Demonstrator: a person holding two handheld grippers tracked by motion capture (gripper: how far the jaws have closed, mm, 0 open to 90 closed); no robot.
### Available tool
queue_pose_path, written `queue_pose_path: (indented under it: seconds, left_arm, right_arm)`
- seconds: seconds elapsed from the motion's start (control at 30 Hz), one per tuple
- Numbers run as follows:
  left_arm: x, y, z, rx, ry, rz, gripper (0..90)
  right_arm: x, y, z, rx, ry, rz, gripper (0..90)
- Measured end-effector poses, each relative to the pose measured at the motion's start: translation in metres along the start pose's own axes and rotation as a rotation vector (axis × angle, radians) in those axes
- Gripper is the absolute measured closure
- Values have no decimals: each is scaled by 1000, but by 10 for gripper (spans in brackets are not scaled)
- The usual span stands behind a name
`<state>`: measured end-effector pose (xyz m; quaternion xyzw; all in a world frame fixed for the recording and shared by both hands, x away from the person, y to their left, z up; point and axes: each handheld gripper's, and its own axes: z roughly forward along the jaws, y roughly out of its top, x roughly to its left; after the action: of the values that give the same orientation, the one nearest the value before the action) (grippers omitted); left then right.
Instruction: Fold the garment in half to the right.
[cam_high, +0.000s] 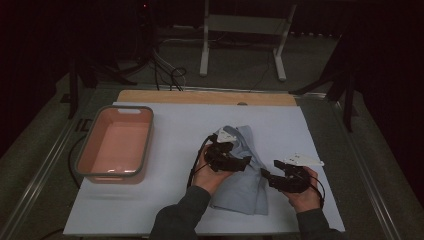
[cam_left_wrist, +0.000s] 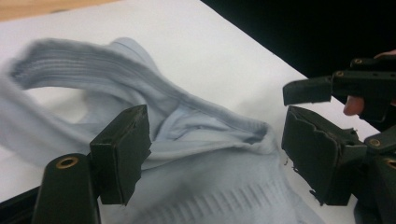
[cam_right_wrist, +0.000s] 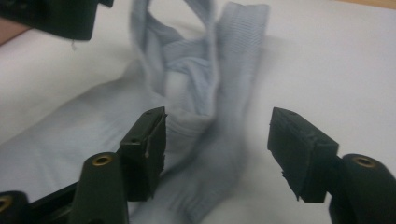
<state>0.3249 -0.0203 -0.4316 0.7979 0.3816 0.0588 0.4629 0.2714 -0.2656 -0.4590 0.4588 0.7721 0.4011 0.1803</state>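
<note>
Cloth (cam_high: 243, 175), pale blue and ribbed like a knitted garment, lies crumpled right of centre on the white table cover (cam_high: 165, 200), with a person's two hand-held grippers working over it. The left gripper (cam_high: 245, 163) hovers above the garment's middle, jaws standing apart with fabric between them but no pad pressing on it (cam_left_wrist: 119, 154). The right gripper (cam_high: 265, 175) sits at the cloth's right edge, jaws likewise wide, the fabric lying below and between them untouched. A pink tub (cam_high: 117, 142) with a grey rim stands well apart at the left.

The work in hand appears to be folding or gathering the garment. Doing it well would likely mean closing each gripper on a single clean edge, such as the ribbed hem (cam_right_wrist: 243, 32), rather than a bunched layer, and lifting evenly so the folds do not drag.

Motion blur smears the cloth's looped far end in both gripper views. What kind of garment it is cannot be told. The dim room beyond the table is hard to make out.
</note>
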Motion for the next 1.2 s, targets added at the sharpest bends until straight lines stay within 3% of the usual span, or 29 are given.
queue_pose_path:
  seconds: [0.3, 0.43, 0.47, 0.53, 0.6, 0.77, 0.93, 1.2]
  left_arm:
    - [14, -7, -19, -21, 54, -11, 206]
    - [21, -13, -27, -26, 67, -18, 206]
    - [23, -15, -29, -19, 69, -17, 206]
    - [23, -15, -29, -19, 69, -17, 206]
    - [29, -22, -32, -24, 77, -36, 211]
    - [29, -29, -29, -15, 70, -44, 217]
    - [25, -30, -23, -1, 55, -34, 230]
    - [14, -33, -10, 32, 45, -8, 234]
  right_arm:
    - [15, 12, 13, 12, 35, -48, 516]
    - [17, 14, 20, 40, 43, -63, 538]
    - [19, 15, 26, 69, 44, -68, 610]
    - [19, 15, 27, 73, 49, -70, 610]
    - [19, 17, 27, 78, 55, -79, 874]
    - [15, 21, 21, 41, 52, -56, 884]
    - [4, 20, 15, 14, -5, -33, 886]
    - [-9, 9, 23, 73, -60, -6, 886]
